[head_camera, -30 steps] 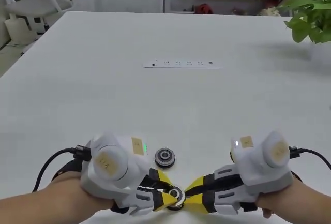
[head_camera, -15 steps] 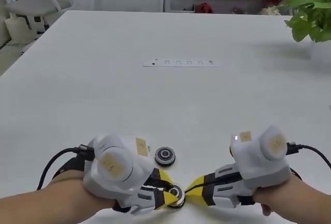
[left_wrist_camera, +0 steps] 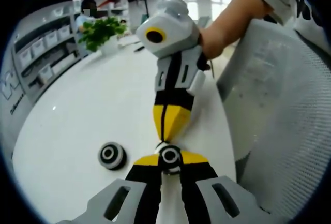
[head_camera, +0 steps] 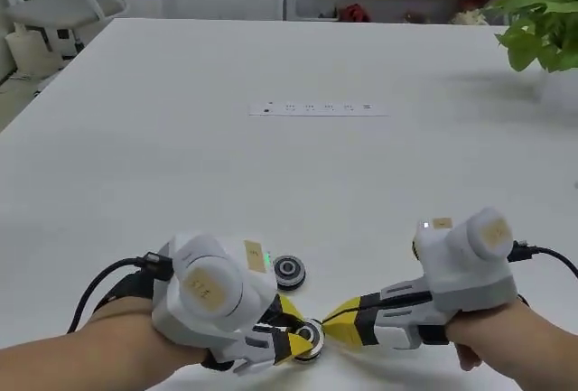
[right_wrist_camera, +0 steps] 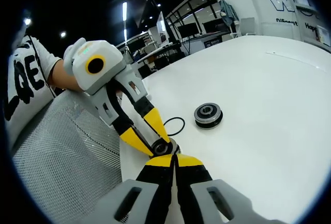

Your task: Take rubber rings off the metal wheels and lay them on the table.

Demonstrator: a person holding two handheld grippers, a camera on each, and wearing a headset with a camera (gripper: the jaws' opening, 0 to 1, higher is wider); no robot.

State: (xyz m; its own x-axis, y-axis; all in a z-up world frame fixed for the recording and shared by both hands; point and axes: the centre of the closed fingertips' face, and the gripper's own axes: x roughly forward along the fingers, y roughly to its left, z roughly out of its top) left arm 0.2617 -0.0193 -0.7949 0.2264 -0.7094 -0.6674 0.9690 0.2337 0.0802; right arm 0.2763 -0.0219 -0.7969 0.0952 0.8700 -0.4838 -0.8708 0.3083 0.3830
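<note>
My left gripper [head_camera: 302, 338] is shut on a small metal wheel [head_camera: 308, 334] just above the white table [head_camera: 271, 183], near its front edge. My right gripper [head_camera: 327, 328] comes in from the right, shut, its yellow tips against that wheel's rim. The left gripper view has the held wheel [left_wrist_camera: 169, 156] between my own jaws, with the right gripper [left_wrist_camera: 166, 132] pointing down onto it. A second wheel [head_camera: 288, 271] with a black band lies flat just beyond. In the right gripper view a loose black rubber ring [right_wrist_camera: 183, 124] lies on the table beside the left gripper [right_wrist_camera: 158, 144].
A white power strip [head_camera: 318, 109] lies mid-table. A potted plant [head_camera: 542, 21] stands at the far right and an office chair [head_camera: 63, 3] at the far left. A mesh chair back [left_wrist_camera: 279, 105] is close behind the grippers.
My right gripper's body has lifted and swung slightly right while its tips stay at the wheel. The left gripper and the second wheel have held their places.
</note>
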